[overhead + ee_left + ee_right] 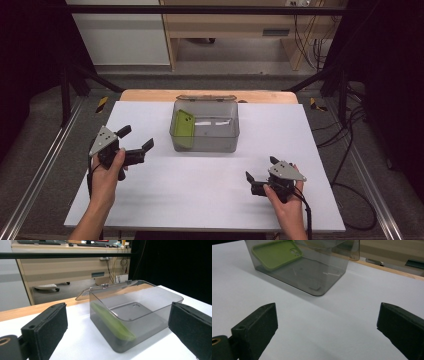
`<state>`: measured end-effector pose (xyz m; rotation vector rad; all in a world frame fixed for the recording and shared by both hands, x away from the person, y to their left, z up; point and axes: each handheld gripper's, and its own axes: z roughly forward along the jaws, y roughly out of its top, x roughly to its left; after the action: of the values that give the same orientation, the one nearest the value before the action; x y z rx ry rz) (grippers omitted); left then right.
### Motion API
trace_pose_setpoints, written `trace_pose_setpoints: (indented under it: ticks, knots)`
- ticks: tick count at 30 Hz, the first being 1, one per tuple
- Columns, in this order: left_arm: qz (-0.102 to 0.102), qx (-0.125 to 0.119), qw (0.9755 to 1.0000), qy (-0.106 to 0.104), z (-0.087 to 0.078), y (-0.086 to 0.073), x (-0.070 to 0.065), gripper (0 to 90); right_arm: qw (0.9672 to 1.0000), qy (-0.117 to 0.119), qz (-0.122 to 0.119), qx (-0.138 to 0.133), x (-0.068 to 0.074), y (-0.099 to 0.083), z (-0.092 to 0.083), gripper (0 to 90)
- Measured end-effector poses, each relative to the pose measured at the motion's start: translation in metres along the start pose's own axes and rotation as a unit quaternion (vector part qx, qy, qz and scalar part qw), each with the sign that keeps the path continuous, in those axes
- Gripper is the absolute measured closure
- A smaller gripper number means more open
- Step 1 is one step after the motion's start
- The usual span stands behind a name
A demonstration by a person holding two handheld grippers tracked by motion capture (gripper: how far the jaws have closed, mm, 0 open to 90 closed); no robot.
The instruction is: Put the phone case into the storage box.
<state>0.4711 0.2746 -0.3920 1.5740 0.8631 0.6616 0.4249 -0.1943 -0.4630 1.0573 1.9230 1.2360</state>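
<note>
– So what is in the clear plastic box (205,131)?
– One soft green phone case (183,129), leaning on its left wall, mid-table.
– And the grippers?
– Left gripper (136,139) and right gripper (260,169) hold nothing, jaws wide apart.

The table (210,195) is viewed by the high view from above its near edge, facing forward and down, at a distance. The left gripper view is set low at the table's left, facing the clear box (136,315) at close range. The right gripper view is set low at the near right, facing the box (312,270) from farther off. The box (205,131) is shared by all three views.
</note>
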Motion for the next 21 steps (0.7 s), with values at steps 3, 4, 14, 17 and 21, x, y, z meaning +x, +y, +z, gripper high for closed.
trace_pose_setpoints:
  ticks: [3,4,14,17,21]
  knots:
    - [-0.002,-0.001,1.0000,-0.002,-0.005,-0.003,0.000,2.1,1.0000,0.000,-0.002,0.000,0.001,0.000,0.000,3.7]
    - [-0.001,-0.001,1.0000,-0.003,-0.007,-0.004,0.000,2.0,1.0000,0.000,-0.001,0.000,0.001,0.000,0.000,3.6]
    - [-0.006,-0.004,1.0000,-0.006,-0.022,-0.017,0.001,1.6,1.0000,0.000,-0.004,0.001,0.000,-0.001,0.001,3.7]
    - [-0.010,-0.007,0.9999,-0.004,-0.025,-0.021,0.002,1.5,1.0000,0.001,-0.004,0.003,0.000,-0.001,0.001,3.7]
    - [-0.012,-0.010,0.9999,-0.003,-0.031,-0.023,0.002,1.5,1.0000,0.005,-0.004,0.002,0.001,-0.001,0.001,3.8]
